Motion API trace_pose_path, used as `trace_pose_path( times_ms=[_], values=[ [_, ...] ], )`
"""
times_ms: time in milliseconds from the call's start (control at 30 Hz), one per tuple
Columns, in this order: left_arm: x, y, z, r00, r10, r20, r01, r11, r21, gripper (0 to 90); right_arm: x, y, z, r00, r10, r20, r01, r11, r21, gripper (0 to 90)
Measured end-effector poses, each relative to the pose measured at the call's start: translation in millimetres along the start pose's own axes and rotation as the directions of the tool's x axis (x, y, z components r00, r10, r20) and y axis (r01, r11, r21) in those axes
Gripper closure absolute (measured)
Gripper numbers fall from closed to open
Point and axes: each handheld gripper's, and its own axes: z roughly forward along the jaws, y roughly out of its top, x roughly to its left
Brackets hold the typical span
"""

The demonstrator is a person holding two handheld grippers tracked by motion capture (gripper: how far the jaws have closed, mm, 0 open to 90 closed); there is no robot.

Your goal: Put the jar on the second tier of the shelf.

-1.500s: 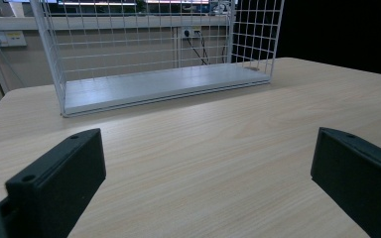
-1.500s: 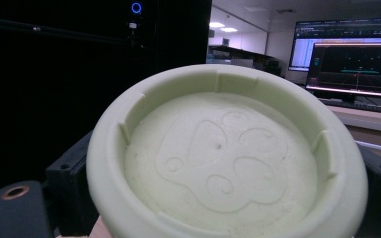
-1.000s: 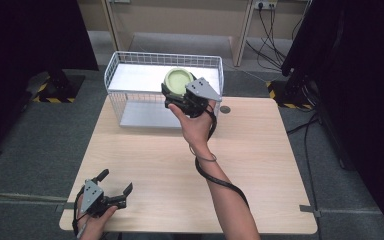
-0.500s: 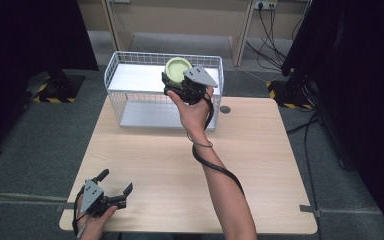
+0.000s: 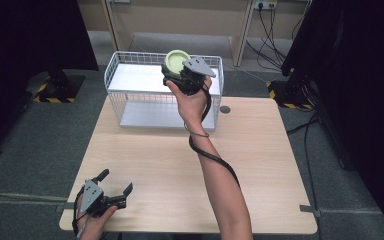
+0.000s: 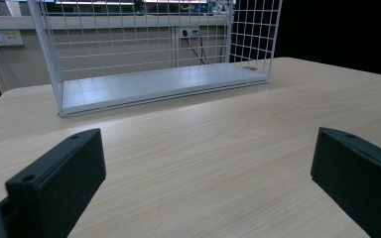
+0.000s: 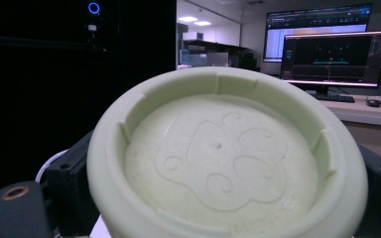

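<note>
A pale green round lid [image 5: 176,60] is being pinched between the jaws of the right gripper [image 5: 186,75], raised above the white wire basket [image 5: 130,85]. The left gripper [image 5: 111,192] is being rested, jaws spread, well short of the basket on the light wooden table [image 5: 260,165]. Grey carpet is surrounding the table; monitors are glowing behind the lid.

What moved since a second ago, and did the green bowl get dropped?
Not dropped. The right gripper carried the green bowl up and farther back over the wire basket, still clamped on it. The left gripper stayed open, low at the table's near corner.
</note>
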Motion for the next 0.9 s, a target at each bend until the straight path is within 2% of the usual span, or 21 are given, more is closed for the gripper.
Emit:
trace_pose_path(
  times_ms=[900],
  values=[
    [0.8,-0.1,0.0,0.9999,-0.011,0.002,0.011,0.9999,-0.005,0.2,-19.4,3.1,50.9,0.9968,0.045,0.066,-0.049,0.997,0.06,11.6]
  ],
)
